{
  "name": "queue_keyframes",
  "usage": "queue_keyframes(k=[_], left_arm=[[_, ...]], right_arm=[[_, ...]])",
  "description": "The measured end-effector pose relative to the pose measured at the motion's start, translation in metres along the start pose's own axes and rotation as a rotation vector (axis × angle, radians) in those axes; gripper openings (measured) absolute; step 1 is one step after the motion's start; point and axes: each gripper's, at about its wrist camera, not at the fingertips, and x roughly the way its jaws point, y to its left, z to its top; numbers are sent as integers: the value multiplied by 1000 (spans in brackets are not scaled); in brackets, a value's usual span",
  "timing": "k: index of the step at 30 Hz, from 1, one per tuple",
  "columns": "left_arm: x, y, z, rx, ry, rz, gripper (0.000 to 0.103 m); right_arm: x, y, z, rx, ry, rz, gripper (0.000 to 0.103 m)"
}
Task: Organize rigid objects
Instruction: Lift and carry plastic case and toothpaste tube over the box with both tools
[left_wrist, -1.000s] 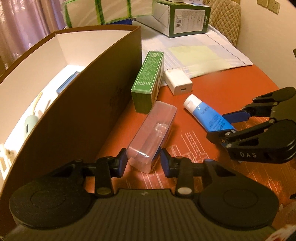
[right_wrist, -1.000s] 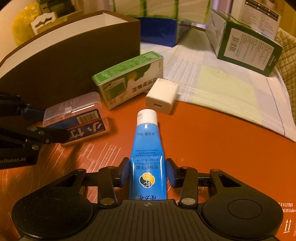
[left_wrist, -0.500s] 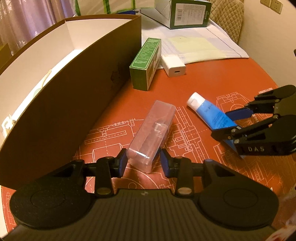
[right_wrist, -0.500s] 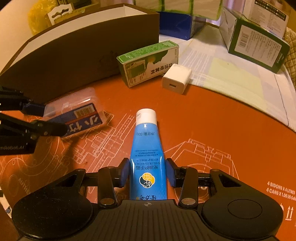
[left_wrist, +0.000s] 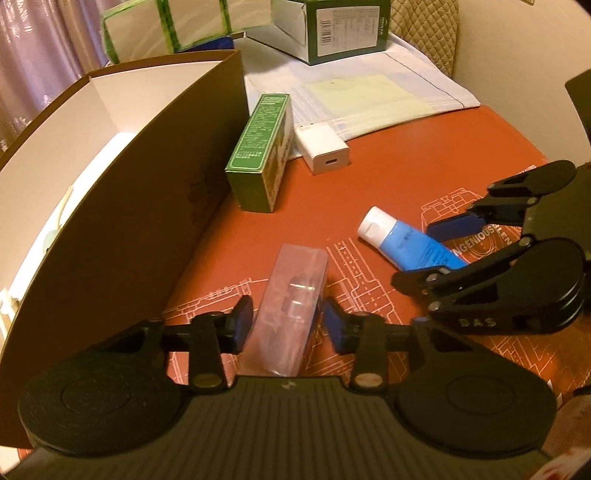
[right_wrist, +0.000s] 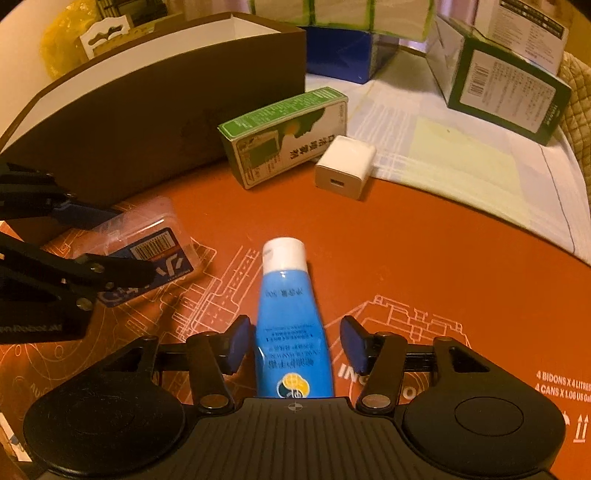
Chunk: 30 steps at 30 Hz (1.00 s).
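Two claws: left (left_wrist: 288, 325) pinching a clear plastic case (left_wrist: 290, 310), right (right_wrist: 295, 345) opening around a smooth blue tube (right_wrist: 291, 325).

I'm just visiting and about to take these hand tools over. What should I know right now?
Left gripper: closed on the clear plastic case.
Right gripper: jaws opening, blue tube lies loose between them on the red table.
Green carton and white charger sit beside the brown box.
Left to do: all four still need putting away, probably into that box.
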Motion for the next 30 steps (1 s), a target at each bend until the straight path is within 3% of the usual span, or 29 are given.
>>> queue_keyframes(k=[2,5,19,30], left_arm=[[1,-1,1,4,2,-10,27],[2,-2,1,-2,5,-4,27],[-4,4,-5,-51,16,15,26],[-31,7,-2,-82,-48,25,26]], right_arm=[[1,2,1,-9,-3,-2,44],[3,5,3,-19,-5,-9,37],[3,12,4,-48,9,0,34],[-21,10,10,-12,-37,28,34]])
